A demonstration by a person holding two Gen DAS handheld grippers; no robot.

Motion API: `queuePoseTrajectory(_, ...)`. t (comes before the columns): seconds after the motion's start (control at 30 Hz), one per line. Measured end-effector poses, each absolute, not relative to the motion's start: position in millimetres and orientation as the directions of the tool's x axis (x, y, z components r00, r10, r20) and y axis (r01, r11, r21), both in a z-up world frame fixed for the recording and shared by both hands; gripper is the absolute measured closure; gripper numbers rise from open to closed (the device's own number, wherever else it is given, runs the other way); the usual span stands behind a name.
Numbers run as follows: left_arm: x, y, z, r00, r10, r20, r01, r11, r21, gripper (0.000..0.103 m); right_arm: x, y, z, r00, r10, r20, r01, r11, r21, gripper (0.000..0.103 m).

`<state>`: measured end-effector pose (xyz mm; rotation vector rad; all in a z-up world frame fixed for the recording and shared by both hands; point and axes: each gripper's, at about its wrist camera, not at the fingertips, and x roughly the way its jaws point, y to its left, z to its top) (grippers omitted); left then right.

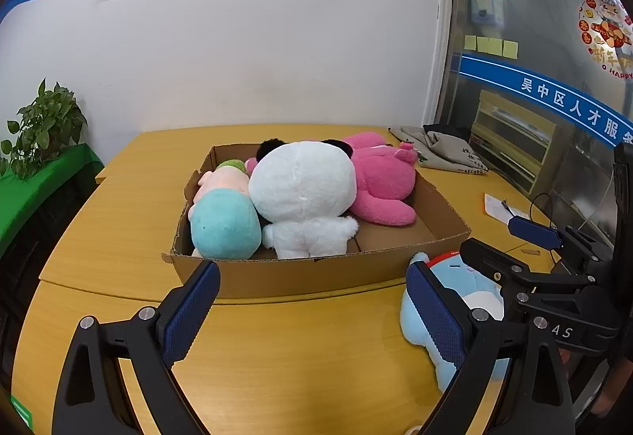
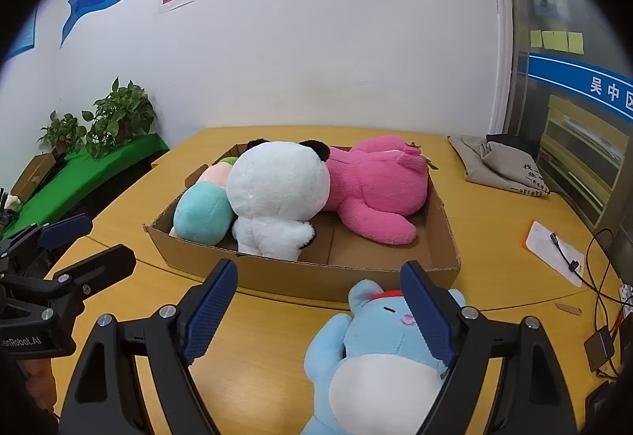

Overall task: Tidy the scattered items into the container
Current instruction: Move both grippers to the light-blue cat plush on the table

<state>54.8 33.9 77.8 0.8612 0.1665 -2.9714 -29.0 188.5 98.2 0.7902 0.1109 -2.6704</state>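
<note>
A: What's the setting?

B: A yellow wooden bench (image 1: 277, 356) in an office corner, with a white wall behind and glass panelling at 2 o'clock.

A: Nearest things first, then.

B: In the left wrist view the left gripper (image 1: 312, 310) has its jaws spread wide over bare bench, holding nothing. At 3 o'clock of it the right gripper (image 1: 510, 237) reaches in over a light blue plush (image 1: 482, 310) lying on the bench.

A: And from the right wrist?

B: The right gripper (image 2: 320, 310) is wide open too. The light blue plush (image 2: 379, 352) lies belly up at 5 o'clock, its red-capped head partly hidden behind the right-hand finger (image 2: 429, 320). I cannot tell whether that finger touches it; the other finger is well apart from it. The left gripper (image 2: 83, 239) shows at 9 o'clock.

A: Where does the plush sit relative to the container?

B: Just outside the near wall of the cardboard box (image 2: 356, 278), by its near right corner.

A: What is in the box?

B: A teal plush (image 1: 225, 227) at the left, a big white plush (image 1: 304, 193) with black ears in the middle, and a pink plush (image 1: 379, 181) at the right.

A: Farther back?

B: A grey cloth bag (image 2: 498, 164) at 2 o'clock on the bench, white paper (image 2: 554, 251) at 3 o'clock, and potted plants (image 2: 118, 116) on a green cloth at 10 o'clock.
</note>
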Motion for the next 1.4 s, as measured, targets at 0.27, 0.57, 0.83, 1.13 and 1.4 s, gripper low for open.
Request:
queuePoseTrajectory(0.27,51,36,66,-0.825,0.007,-0.565,0.060,-0.993,-0.100,0.006,-30,190,93,-0.778,-0.304,-0.550,0.350,-0.937,0.023,0.019)
queuePoseTrajectory(0.57,49,37,62,-0.823,0.020,-0.568,0.052,-0.993,-0.110,0.006,-32,190,88,-0.769,-0.298,-0.565,0.349,-0.937,0.019,0.019)
queuePoseTrajectory(0.83,45,40,59,-0.813,0.030,-0.581,0.038,-0.994,-0.105,0.006,-35,196,87,-0.773,-0.293,-0.563,0.333,-0.942,0.033,0.019)
queuePoseTrajectory(1.13,25,57,56,-0.782,0.169,-0.600,-0.057,-0.978,-0.202,0.006,-28,222,89,-0.789,-0.306,-0.533,0.332,-0.942,0.048,0.019)
queuePoseTrajectory(1.4,-5,94,34,-0.693,0.332,-0.640,-0.184,-0.940,-0.289,0.006,-29,293,72,-0.794,-0.235,-0.561,0.239,-0.969,0.069,0.019)
